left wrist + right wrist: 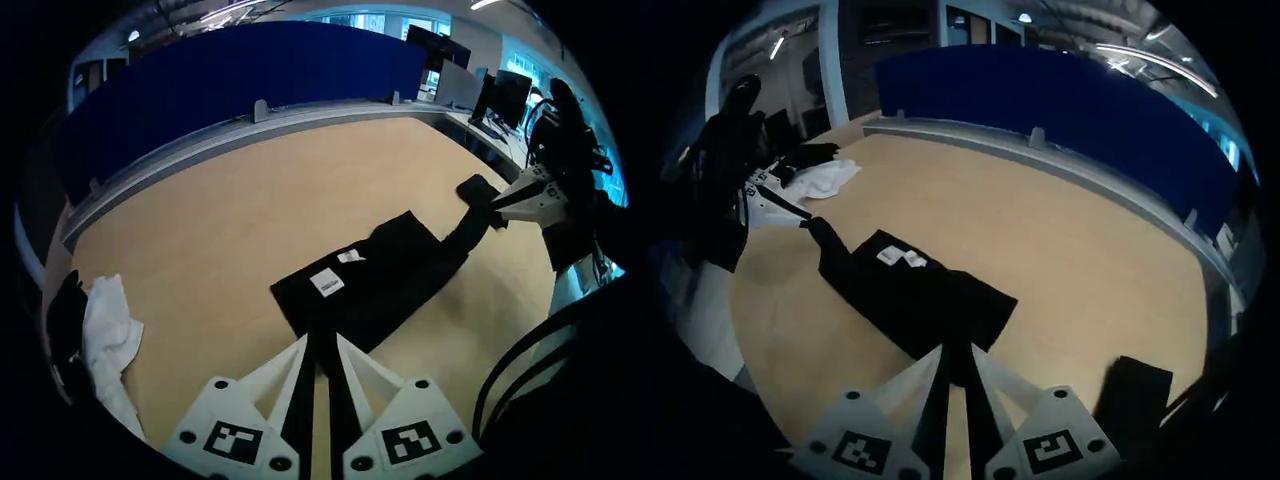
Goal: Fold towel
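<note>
**Both grippers pinch opposite ends of the towel**

Your left gripper has its fingers pressed together on the near edge of the black towel. Your right gripper is pinching the other end in the same way. In the left gripper view you can see the right gripper farther off at the right, with that end of the towel rising off the desk to meet its fingers. In the right gripper view the left gripper sits at the far left, and a narrow strip of towel runs up to it.

The towel lies stretched between the two tools near your edge of the pale wooden desk. Its middle is flat on the surface, and two small white tags face up on it.

Several things sit close to your work. A crumpled white cloth lies on the desk just beside your left gripper, with a dark bundle touching its outer side. A flat black item rests on the desk close by your right gripper, apart from the towel. You cannot tell what it is.

A blue partition runs along the far edge of the desk, well apart from the towel. Dark monitors stand beyond the right gripper.
</note>
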Tool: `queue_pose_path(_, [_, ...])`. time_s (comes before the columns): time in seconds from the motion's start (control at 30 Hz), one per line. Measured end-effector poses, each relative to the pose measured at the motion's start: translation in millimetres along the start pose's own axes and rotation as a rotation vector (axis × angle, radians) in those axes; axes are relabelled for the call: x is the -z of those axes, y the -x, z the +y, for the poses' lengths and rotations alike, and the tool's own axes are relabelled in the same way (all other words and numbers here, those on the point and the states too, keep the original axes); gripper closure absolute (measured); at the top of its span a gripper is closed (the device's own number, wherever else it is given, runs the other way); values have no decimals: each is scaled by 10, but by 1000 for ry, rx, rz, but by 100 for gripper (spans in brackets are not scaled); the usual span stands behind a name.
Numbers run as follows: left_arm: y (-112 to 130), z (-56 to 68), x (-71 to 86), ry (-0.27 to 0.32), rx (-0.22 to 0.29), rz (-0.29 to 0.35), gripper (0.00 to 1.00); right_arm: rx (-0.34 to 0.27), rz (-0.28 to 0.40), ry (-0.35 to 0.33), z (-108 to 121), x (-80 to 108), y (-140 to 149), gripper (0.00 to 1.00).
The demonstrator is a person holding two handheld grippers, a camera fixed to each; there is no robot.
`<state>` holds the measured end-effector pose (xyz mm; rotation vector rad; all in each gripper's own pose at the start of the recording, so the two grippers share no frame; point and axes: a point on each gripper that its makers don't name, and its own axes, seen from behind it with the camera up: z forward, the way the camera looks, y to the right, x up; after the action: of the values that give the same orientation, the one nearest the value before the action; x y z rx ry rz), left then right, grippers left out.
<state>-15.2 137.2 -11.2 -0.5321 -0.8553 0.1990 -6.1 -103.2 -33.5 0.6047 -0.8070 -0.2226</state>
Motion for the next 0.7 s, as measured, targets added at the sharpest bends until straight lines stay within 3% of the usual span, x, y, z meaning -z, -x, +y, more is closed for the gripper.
queue_pose_path(0.3, [0,-111,-374,-5,-34,-47,90,-29,-39,4,160,-314,64,89])
queue_pose_path(0.7, [121,-167,-656,-2,-45,-85,90,-75,-62,4,251,-609,186,90])
